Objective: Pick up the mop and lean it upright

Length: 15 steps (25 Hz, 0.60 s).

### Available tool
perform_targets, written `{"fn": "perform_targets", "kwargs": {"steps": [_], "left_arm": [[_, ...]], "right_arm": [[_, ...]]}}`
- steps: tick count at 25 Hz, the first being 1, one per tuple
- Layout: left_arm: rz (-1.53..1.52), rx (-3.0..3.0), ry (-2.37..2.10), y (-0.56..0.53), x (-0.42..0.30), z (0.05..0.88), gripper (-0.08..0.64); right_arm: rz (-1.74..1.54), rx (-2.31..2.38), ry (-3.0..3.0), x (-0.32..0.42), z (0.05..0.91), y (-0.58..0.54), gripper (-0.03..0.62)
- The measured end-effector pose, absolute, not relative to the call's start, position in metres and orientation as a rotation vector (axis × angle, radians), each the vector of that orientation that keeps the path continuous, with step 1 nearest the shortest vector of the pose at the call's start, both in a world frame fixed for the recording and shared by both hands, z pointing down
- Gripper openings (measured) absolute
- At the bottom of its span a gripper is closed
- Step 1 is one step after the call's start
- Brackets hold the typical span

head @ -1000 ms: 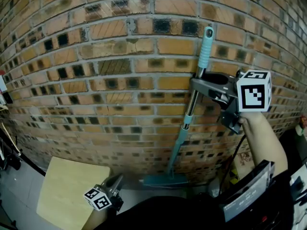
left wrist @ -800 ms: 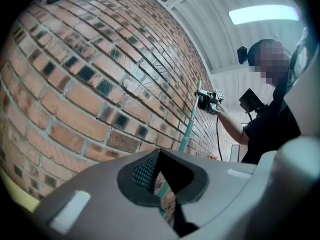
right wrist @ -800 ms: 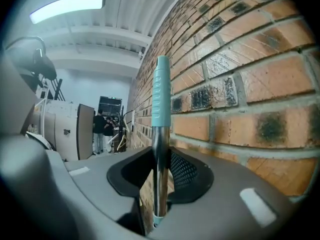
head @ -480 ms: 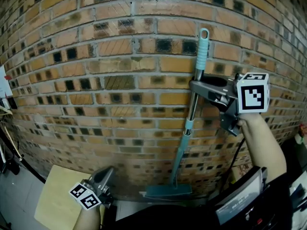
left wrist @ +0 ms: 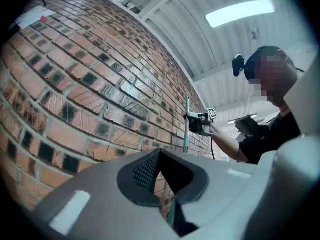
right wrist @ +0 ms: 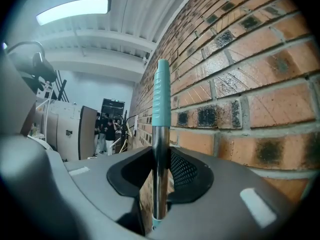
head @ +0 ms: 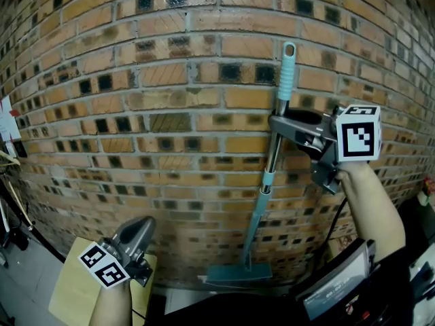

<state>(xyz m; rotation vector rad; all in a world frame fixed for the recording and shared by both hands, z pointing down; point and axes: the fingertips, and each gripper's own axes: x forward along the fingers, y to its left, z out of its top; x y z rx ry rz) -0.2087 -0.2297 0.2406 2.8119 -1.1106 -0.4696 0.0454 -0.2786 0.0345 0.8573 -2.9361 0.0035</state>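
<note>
Mop (head: 255, 217) with teal ribbed grip, chrome shaft and flat teal head stands nearly upright against the red-brown brick wall (head: 170, 94), toward three o'clock in the head view. Grey right gripper (head: 277, 122) clamps the chrome shaft just below the grip. Grey left gripper (head: 139, 228), at seven o'clock, has its jaws together and empty, near a pale wooden board (head: 68, 297).

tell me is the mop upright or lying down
Upright, slightly tilted: the mop stands on its head, handle up along the brick wall, right tool clamped on it.
</note>
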Motion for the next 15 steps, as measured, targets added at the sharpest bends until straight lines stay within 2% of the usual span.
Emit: {"fn": "perform_targets", "kwargs": {"steps": [15], "left_arm": [[-0.51,2.903,-1.012,-0.219,-0.196,0.214,-0.006]], "right_arm": [[-0.011,0.862,-2.943,0.043,0.032,-0.274,0.117]]}}
